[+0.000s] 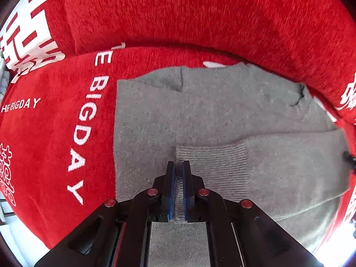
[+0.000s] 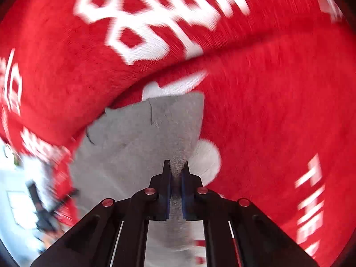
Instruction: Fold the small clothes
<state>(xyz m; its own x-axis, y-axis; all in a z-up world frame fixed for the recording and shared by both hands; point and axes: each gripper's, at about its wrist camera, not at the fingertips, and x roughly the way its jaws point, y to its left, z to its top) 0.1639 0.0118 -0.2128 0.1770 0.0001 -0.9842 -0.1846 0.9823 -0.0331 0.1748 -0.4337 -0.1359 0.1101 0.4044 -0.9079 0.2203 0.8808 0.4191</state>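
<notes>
A small grey knitted sweater (image 1: 200,115) lies flat on a red plush cover (image 1: 55,133) with white lettering. One sleeve is folded across its body, its ribbed cuff (image 1: 218,166) pointing left. My left gripper (image 1: 178,166) points down at that cuff and is shut on the cuff's end, grey knit pinched between the blue pads. In the right wrist view, which is blurred, my right gripper (image 2: 176,166) is shut on a bunched fold of the same grey sweater (image 2: 138,133), and the cloth rises toward the jaws.
A red cushion back (image 1: 200,11) with large white characters rises just behind the sweater. In the right wrist view the left gripper's black body (image 2: 44,209) shows blurred at lower left, past the red cover's edge (image 2: 64,178).
</notes>
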